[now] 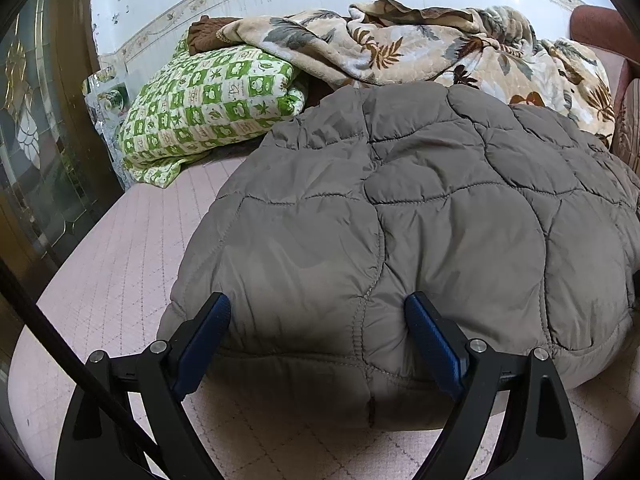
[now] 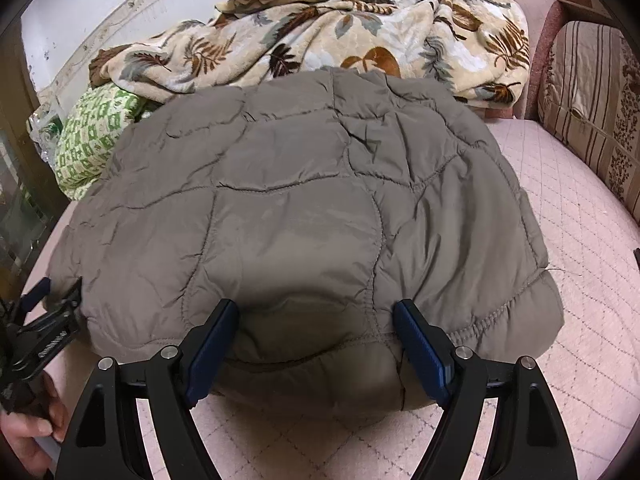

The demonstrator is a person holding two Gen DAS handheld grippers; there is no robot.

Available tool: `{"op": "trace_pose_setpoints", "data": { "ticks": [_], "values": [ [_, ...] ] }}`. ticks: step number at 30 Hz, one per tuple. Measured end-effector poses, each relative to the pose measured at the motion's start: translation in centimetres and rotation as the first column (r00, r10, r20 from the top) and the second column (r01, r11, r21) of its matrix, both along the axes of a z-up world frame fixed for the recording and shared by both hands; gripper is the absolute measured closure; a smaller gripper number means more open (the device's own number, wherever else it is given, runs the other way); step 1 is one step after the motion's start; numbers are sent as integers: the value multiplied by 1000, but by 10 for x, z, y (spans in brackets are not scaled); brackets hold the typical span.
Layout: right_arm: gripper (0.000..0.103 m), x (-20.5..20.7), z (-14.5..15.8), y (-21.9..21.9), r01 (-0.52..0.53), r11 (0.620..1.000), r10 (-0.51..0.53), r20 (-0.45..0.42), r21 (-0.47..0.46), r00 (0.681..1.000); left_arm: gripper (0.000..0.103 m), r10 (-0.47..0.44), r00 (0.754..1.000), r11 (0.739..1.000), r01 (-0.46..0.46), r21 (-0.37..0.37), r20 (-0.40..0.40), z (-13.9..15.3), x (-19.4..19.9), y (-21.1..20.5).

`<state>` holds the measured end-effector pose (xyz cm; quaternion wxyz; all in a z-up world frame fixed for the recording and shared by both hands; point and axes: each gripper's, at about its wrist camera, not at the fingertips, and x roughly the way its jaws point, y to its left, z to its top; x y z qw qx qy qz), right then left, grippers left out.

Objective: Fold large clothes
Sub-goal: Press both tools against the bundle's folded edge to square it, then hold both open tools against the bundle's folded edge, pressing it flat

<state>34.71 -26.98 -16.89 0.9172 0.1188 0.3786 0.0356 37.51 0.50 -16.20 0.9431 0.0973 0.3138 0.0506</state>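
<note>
A pale pink quilted bed cover [image 1: 120, 264] fills the foreground, with a white tiled wall behind it. In the middle of that cover lies a puffy grey-brown quilted jacket [image 1: 400, 208], folded into a thick bundle, its near edge toward the person; it seems laid there because the open cover gives room to fold. Beyond the jacket, a crumpled beige fleece blanket with brown and grey leaves [image 1: 400, 44] is heaped against the wall, and beside the jacket's far left corner sits a folded green-and-white patterned quilt [image 1: 208, 108], both apparently pushed clear. The left gripper [image 1: 318, 340] stands spread wide at the jacket's near edge, its blue pads straddling the padded hem without pinching it. The right gripper [image 2: 316, 344] is likewise spread over the near edge, further right. Probably both are poised to take the hem together.
</note>
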Motion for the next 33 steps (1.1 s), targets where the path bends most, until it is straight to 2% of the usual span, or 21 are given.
{"op": "trace_pose_setpoints", "data": {
  "ticks": [9,33],
  "values": [
    [19,-11,12,-16,0,997,-2,17,81,1000,13,-1,1000,1000,0,15,14,1,-2,-1],
    [19,-14,18,-20,29,995,-33,41,95,999,13,-1,1000,1000,1,13,12,1,-1,0]
  ]
}}
